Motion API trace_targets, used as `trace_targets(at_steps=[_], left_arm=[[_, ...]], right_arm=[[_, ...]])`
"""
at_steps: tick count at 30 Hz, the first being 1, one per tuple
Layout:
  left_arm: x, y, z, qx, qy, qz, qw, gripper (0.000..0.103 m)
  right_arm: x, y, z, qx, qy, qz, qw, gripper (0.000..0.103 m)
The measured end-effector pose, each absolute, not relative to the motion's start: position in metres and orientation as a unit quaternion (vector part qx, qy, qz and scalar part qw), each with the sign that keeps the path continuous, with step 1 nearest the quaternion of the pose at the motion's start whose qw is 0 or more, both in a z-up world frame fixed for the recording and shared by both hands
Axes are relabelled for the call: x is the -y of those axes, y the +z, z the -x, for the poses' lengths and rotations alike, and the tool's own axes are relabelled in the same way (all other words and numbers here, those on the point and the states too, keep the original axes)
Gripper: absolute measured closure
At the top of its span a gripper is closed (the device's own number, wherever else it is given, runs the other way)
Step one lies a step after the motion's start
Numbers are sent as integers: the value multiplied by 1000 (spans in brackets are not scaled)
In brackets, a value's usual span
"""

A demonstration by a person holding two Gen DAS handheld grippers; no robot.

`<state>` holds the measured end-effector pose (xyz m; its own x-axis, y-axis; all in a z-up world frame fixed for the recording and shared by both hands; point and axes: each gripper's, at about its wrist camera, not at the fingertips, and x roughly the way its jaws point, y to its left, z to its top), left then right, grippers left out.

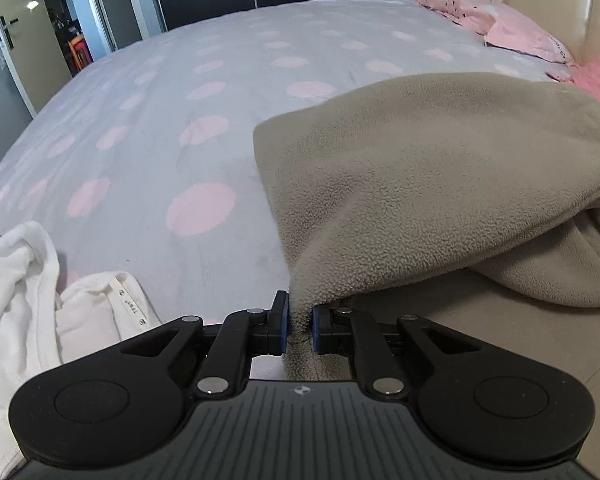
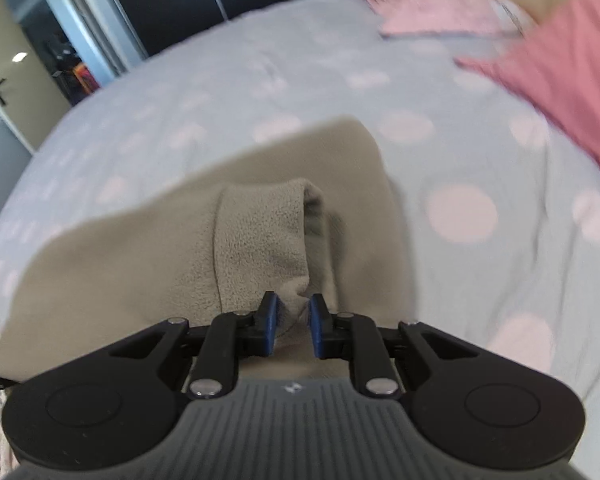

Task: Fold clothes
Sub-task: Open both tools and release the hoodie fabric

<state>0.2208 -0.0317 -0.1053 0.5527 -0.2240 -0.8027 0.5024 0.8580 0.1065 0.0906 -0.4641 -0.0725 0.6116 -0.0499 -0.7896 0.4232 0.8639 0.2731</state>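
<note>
A beige fleece garment (image 1: 440, 168) lies on the bed at the right of the left wrist view, one layer lifted into a fold. My left gripper (image 1: 301, 322) is shut on a pinched edge of this fleece, which bunches between the blue pads. In the right wrist view the same fleece garment (image 2: 260, 236) spreads below, with a cuffed sleeve end running up from the jaws. My right gripper (image 2: 293, 320) is shut on that sleeve's fabric. This view is blurred.
The bed cover (image 1: 204, 120) is grey with pink dots. White clothes (image 1: 40, 312) lie at the near left. Pink pillows (image 1: 516, 28) and a pink garment (image 2: 572, 92) sit at the far right by the headboard. A door and wardrobe stand beyond the bed.
</note>
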Motion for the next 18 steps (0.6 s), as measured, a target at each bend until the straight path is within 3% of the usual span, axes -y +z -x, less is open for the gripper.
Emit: trace_targets(at_steps=[6,8,13,18], left_arm=[[29,-101,-222,-434,-210,-156,862,89],[25,-96,-220,-435,-212,-153,862,83],[16,-69,-209,-433,-232,-119,863,60],[21,-33,-201,-368,-274,-81,885,55]], right_arm=[[461,-77,-88,-420,-141,-215,870,81],[461,-70,-84,-416,-150,-199,874,73],[461,-46,-70,-380,-152,-173,896,73],[442,-24,-69,-330,-111,-151,925,72]])
